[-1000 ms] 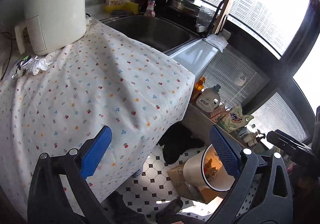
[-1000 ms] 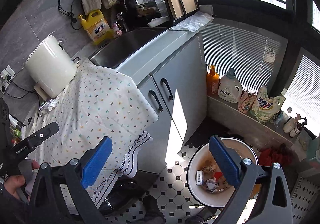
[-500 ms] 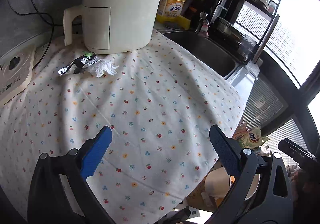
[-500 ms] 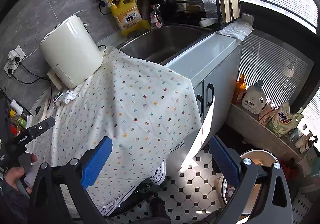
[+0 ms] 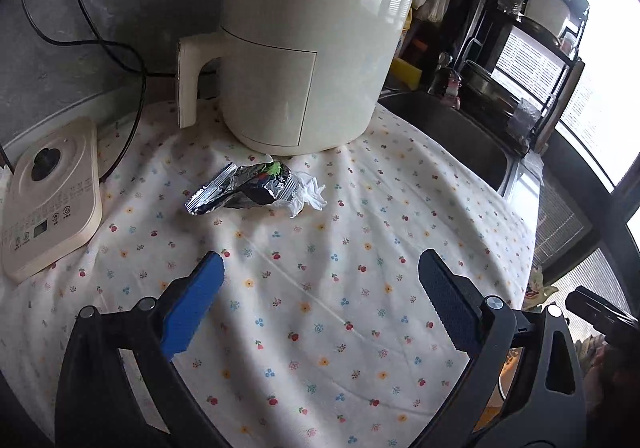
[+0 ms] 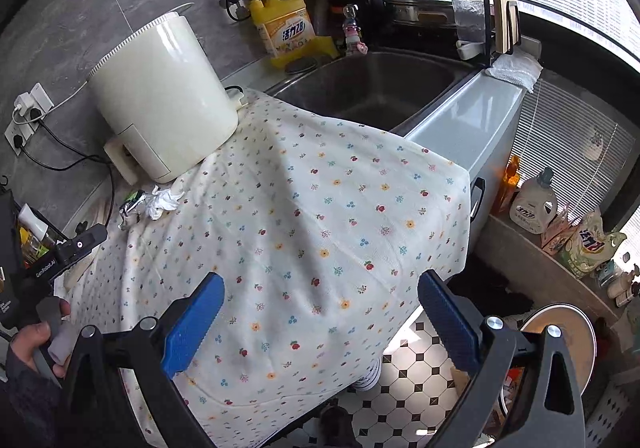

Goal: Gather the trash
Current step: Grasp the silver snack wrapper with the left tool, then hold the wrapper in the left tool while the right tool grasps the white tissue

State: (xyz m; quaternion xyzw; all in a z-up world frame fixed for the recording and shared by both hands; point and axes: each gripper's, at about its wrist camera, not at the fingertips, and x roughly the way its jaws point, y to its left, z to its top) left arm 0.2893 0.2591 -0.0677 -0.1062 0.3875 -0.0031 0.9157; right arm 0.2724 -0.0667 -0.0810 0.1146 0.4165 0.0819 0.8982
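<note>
Left wrist view, crumpled silver foil wrapper [image 5: 244, 189], white tissue [image 5: 308, 197] touching

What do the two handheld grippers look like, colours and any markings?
Both the left gripper and right gripper have black plastic frames with silver pivot bolts, one bright blue finger pad and one dark ribbed pad. White lettering marks the left gripper's body in the right wrist view.

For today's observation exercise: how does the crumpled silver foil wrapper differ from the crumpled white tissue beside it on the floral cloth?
The crumpled silver foil wrapper is shiny, with dark and green print; the crumpled white tissue is matte and plain. The wrapper is longer and lies stretched out; the tissue is a smaller wad at its end. Both lie touching on the floral cloth, before the cream appliance, ahead of the open left gripper.
</note>
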